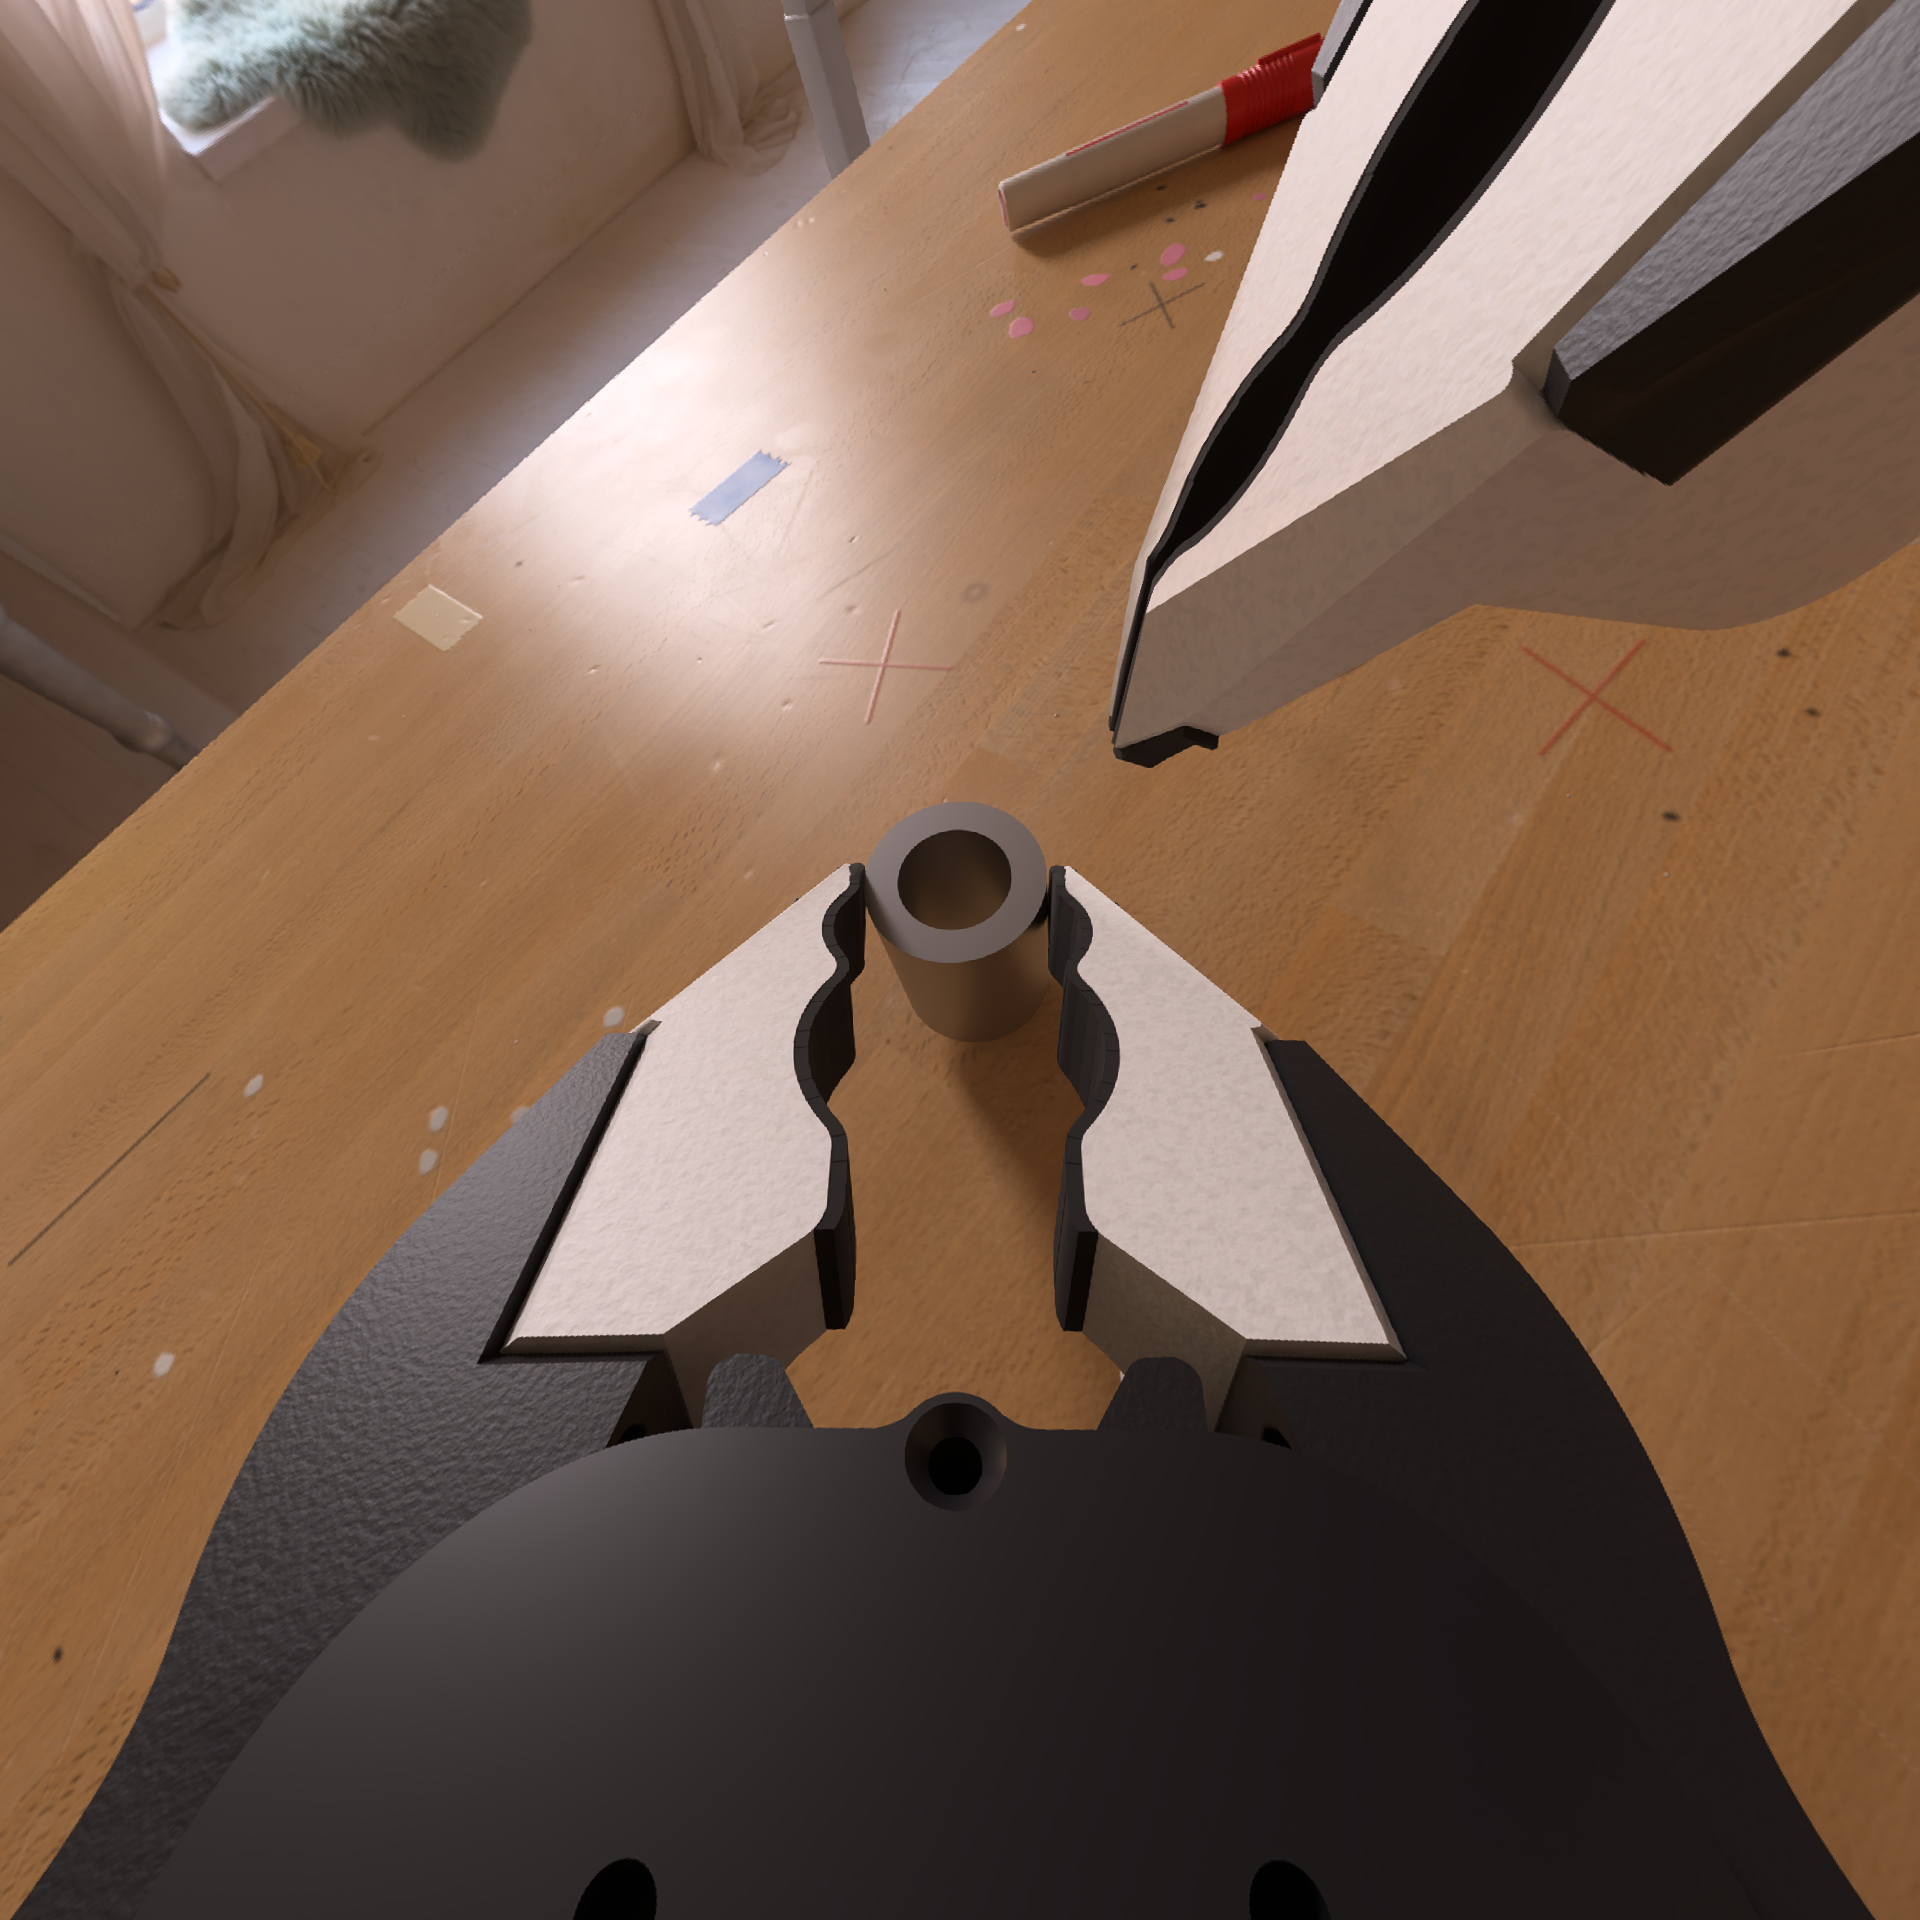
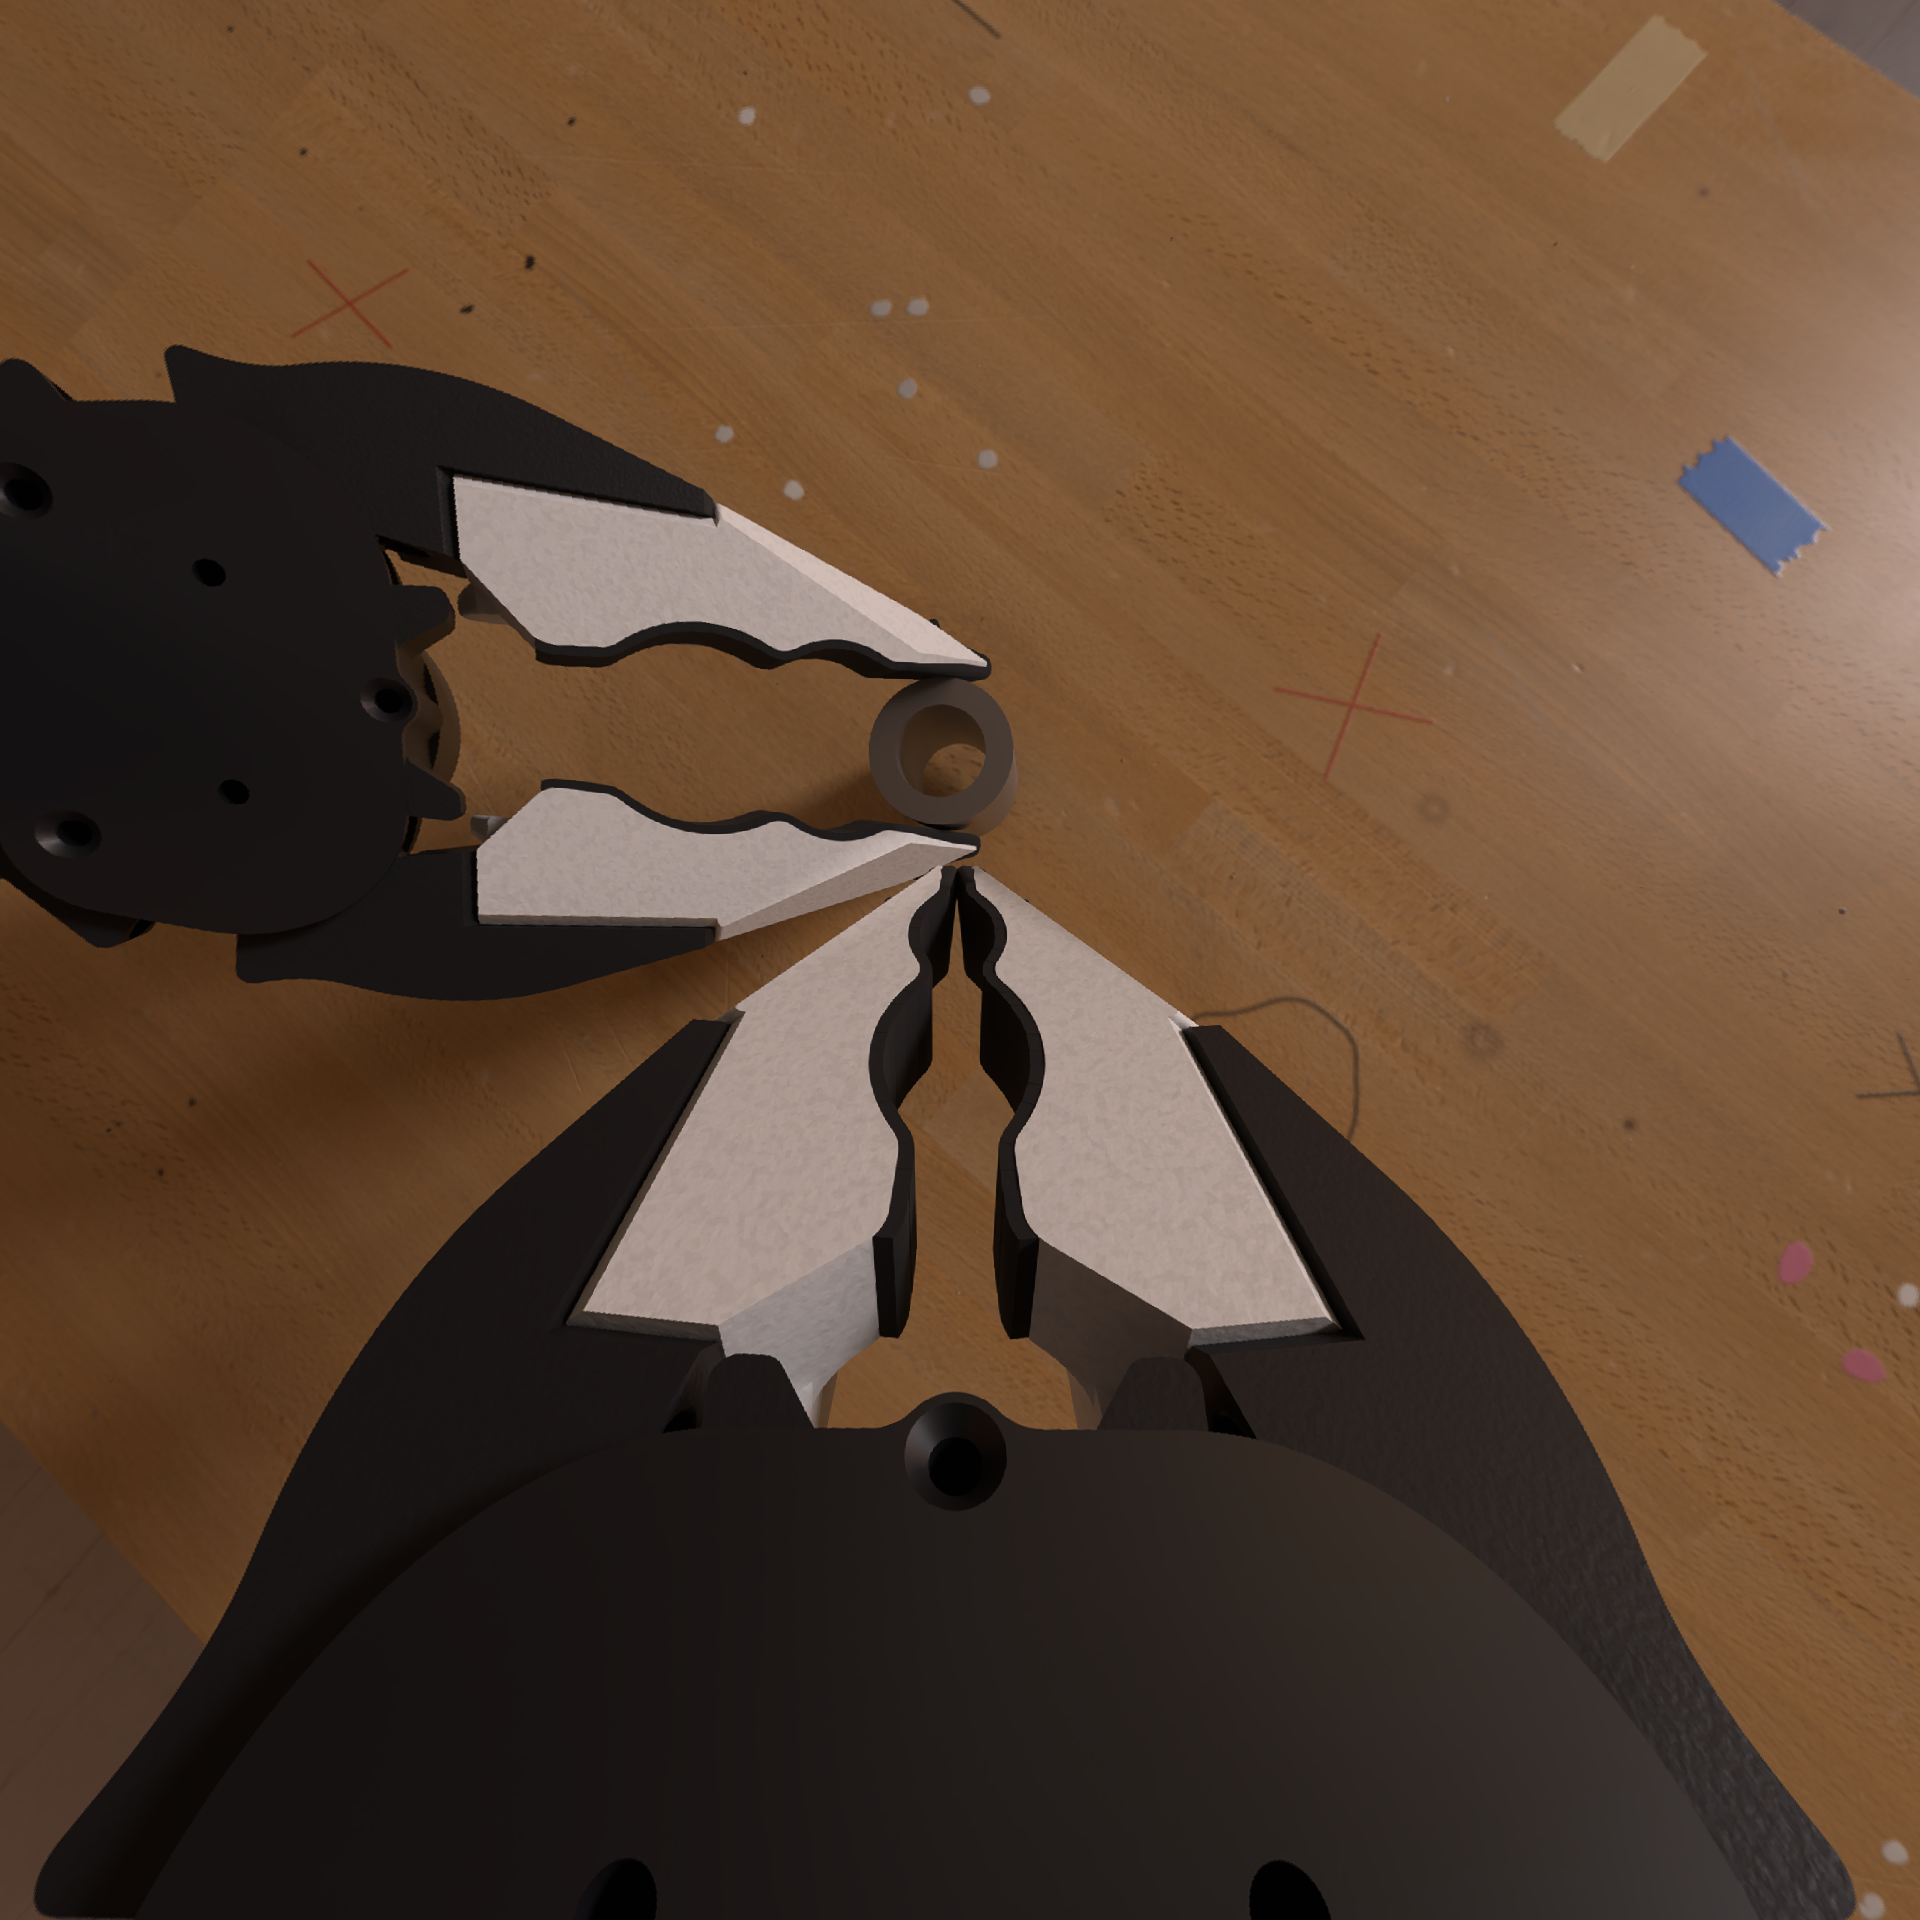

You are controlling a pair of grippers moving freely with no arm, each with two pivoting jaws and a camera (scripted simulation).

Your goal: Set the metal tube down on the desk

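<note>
A short grey metal tube (image 1: 971, 977) stands upright, its open end facing the camera, over the wooden desk (image 1: 520, 935). My left gripper (image 1: 956, 878) is shut on the tube, with a fingertip pressed against each side. I cannot tell whether the tube's base touches the desk. In the right wrist view the left gripper (image 2: 980, 753) comes in from the left around the tube (image 2: 894, 769). My right gripper (image 2: 956, 878) is shut and empty, its tips just beside the left gripper's lower fingertip. It also shows in the left wrist view (image 1: 1143, 727), above and right of the tube.
A red-capped marker (image 1: 1143, 145) lies at the far end of the desk. Blue tape (image 1: 740, 488) and beige tape (image 1: 437, 616) are stuck flat on the wood, among red crosses (image 1: 883, 665). The desk edge (image 1: 312, 665) runs along the left, with floor beyond it.
</note>
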